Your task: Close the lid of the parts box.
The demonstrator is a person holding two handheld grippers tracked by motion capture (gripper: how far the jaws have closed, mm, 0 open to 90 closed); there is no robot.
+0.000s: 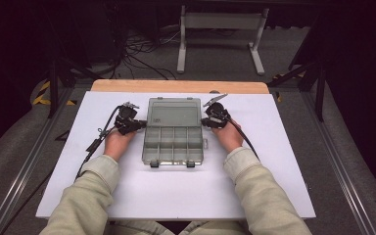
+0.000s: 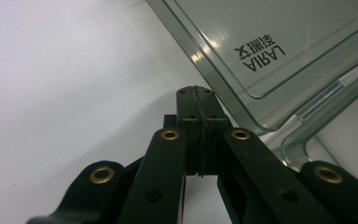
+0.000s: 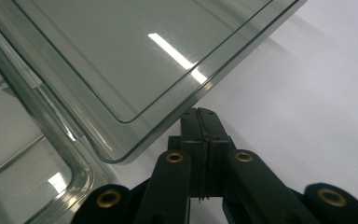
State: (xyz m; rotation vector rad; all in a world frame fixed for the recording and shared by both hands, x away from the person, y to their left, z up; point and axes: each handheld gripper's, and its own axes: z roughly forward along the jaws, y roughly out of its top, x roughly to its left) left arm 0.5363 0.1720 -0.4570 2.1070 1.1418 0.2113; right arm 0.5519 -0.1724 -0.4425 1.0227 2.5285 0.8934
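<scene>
A white sheet (image 1: 176, 196) covers the desk in the middle of the frame, with a strip of bare wood (image 1: 178, 86) showing along its far edge. Grey carpeted floor (image 1: 215, 54) lies around it. At top centre stands a white metal frame (image 1: 220, 29) on two feet, with a tangle of dark cables (image 1: 142, 54) to its left. Yellow-black hazard tape (image 1: 41, 93) marks the floor at left. The upper corners are dark.

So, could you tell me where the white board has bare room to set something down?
Free: the white board between the clear plastic compartment box and the near edge, plus both outer sides. Crowded: right beside the box, where both hands rest.
</scene>
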